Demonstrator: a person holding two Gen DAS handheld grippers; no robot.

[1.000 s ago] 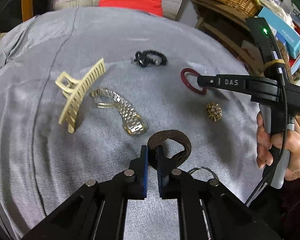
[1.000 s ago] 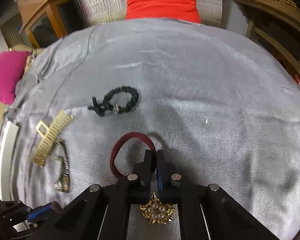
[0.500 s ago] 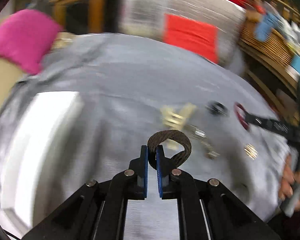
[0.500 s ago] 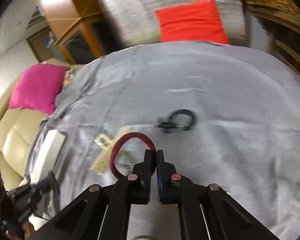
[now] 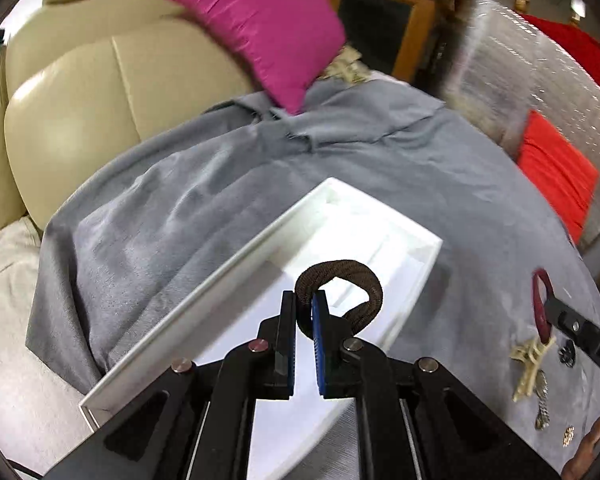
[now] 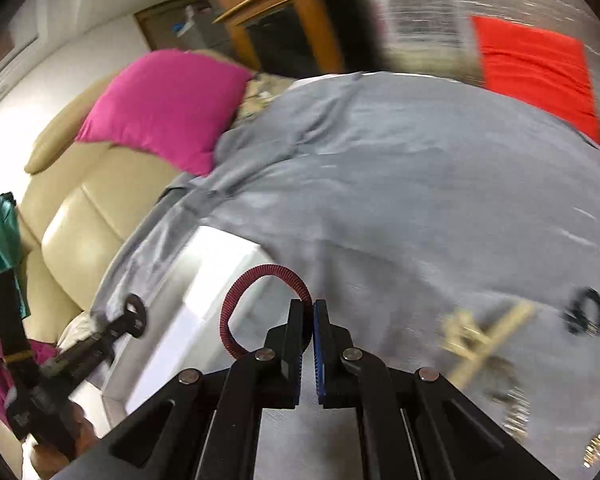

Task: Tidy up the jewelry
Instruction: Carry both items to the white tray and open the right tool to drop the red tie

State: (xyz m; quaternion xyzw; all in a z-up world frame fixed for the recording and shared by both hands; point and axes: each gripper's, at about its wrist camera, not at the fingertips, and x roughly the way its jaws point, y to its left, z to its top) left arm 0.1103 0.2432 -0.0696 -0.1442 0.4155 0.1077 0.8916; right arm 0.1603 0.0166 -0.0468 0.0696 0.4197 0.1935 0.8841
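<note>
My left gripper (image 5: 303,300) is shut on a brown hair band (image 5: 352,280) and holds it above a white compartment tray (image 5: 236,256) on the grey cloth. My right gripper (image 6: 308,308) is shut on a dark red hair band (image 6: 240,292) just right of the same tray (image 6: 204,280). In the left wrist view the red band (image 5: 540,304) and the right gripper show at the far right. A cream claw clip (image 6: 480,336), a black scrunchie (image 6: 586,316), a metal watch (image 5: 542,400) and a gold brooch (image 6: 594,454) lie on the cloth to the right.
The grey cloth (image 6: 420,200) covers a round table. A beige sofa (image 5: 80,100) with a magenta cushion (image 5: 252,24) stands behind the tray. A red cushion (image 6: 536,68) and a wooden cabinet (image 6: 292,32) are at the back.
Both grippers have swung left from the jewelry pile, each carrying its hair band. The white tray is now under the left gripper and beside the right one.
</note>
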